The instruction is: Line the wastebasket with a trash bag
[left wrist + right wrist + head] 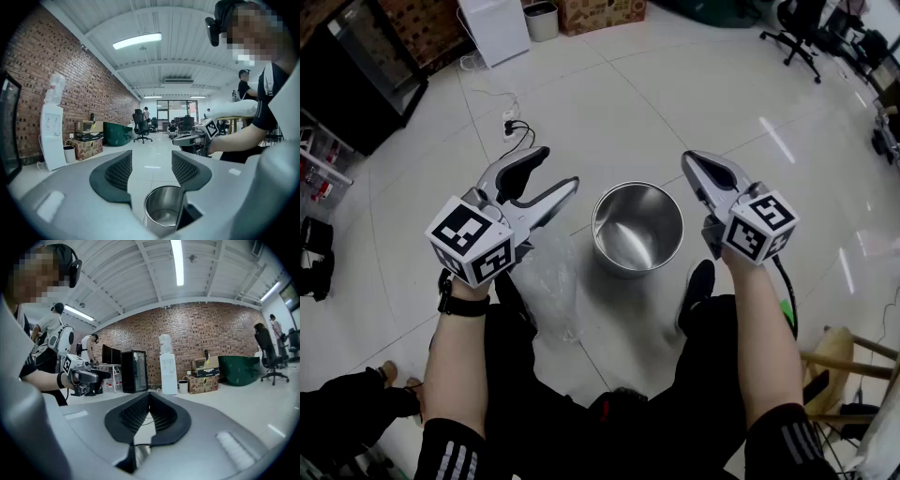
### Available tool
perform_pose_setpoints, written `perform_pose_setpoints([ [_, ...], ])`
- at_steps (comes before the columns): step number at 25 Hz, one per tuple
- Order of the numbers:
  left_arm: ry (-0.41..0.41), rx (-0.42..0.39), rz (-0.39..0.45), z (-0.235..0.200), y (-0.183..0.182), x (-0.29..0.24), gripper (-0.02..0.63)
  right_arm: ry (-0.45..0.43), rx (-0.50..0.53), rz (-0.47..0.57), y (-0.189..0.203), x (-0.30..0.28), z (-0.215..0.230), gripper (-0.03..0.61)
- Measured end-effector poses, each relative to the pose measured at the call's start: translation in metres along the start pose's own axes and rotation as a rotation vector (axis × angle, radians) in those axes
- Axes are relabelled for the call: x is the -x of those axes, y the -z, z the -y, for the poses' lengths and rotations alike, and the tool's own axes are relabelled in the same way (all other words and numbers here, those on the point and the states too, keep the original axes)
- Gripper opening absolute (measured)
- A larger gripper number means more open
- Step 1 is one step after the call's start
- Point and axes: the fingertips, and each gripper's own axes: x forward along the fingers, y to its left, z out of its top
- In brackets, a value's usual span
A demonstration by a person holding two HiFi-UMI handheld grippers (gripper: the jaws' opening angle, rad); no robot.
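A shiny steel wastebasket (637, 228) stands upright and unlined on the white tile floor, straight ahead between my two grippers. A crumpled clear trash bag (551, 281) lies on the floor just left of it, beneath my left gripper. My left gripper (555, 171) hovers left of the basket with its jaws open and nothing between them; its own view shows the wastebasket (164, 213) low between the pads. My right gripper (692, 161) hovers right of the rim, shut and holding nothing. In the right gripper view the pads (161, 418) meet, with a sliver of the basket's rim (140, 451) below.
A power strip with black cables (514, 127) lies on the floor beyond the left gripper. A white water dispenser (495, 28), a small bin (541, 19) and a cardboard box (600, 13) line the far wall. My shoe (698, 286) is beside the basket; a wooden stool (848, 361) stands at right.
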Motion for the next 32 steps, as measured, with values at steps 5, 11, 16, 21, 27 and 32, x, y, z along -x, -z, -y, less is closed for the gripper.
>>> perform_pose_setpoints([
  [5, 0.006, 0.003, 0.019, 0.0, -0.001, 0.001, 0.256, -0.001, 0.002, 0.006, 0.0, 0.0, -0.001, 0.008],
  [11, 0.001, 0.013, 0.047, -0.001, -0.008, 0.007, 0.099, -0.018, 0.009, 0.018, -0.001, -0.003, -0.008, 0.007],
  [16, -0.002, 0.011, 0.056, -0.005, -0.008, 0.01, 0.088, -0.037, 0.036, 0.001, 0.005, -0.012, -0.02, 0.008],
  [21, -0.011, 0.031, 0.054, -0.01, -0.011, 0.017, 0.16, -0.048, 0.07, -0.01, 0.013, -0.022, -0.032, 0.01],
  [27, -0.042, 0.028, 0.067, -0.021, -0.014, 0.031, 0.199, -0.105, 0.111, -0.027, 0.023, -0.037, -0.057, 0.054],
  [32, -0.066, 0.029, 0.079, -0.037, -0.017, 0.045, 0.206, -0.201, 0.134, -0.111, 0.049, -0.061, -0.091, 0.13],
])
